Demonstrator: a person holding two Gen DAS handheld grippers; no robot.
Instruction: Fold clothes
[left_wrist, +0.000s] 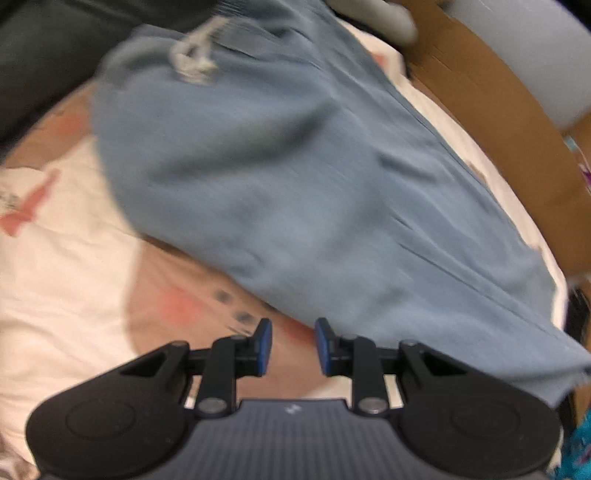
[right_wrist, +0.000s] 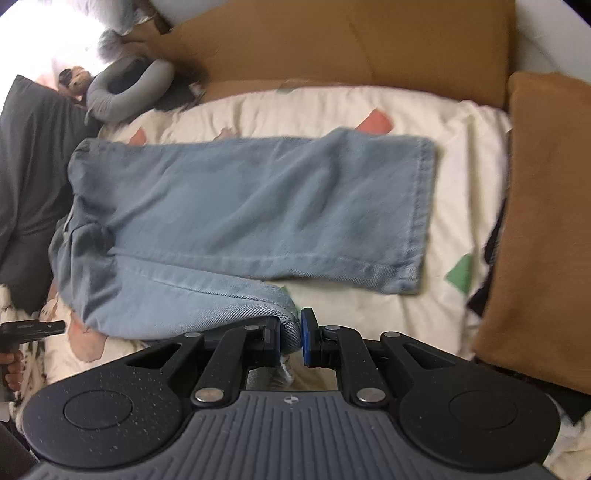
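Observation:
A pair of light blue jeans (right_wrist: 251, 206) lies across a cream patterned bedspread (right_wrist: 461, 155), one leg stretched toward the right with its hem near a brown pillow. My right gripper (right_wrist: 290, 338) is shut on the hem of the nearer leg, which curls up from the bed into the pads. In the left wrist view the jeans (left_wrist: 295, 177) fill the middle, blurred, with a frayed pale patch near the top. My left gripper (left_wrist: 293, 345) stands open just short of the denim's near edge, over the bedspread (left_wrist: 66, 266), with nothing between its fingers.
A brown pillow (right_wrist: 546, 229) lies along the right side and a cardboard sheet (right_wrist: 351, 44) stands at the back. A grey neck pillow (right_wrist: 125, 92) and dark grey cushion (right_wrist: 29, 177) lie at the left. A hand on a black handle (right_wrist: 22, 332) shows at the left edge.

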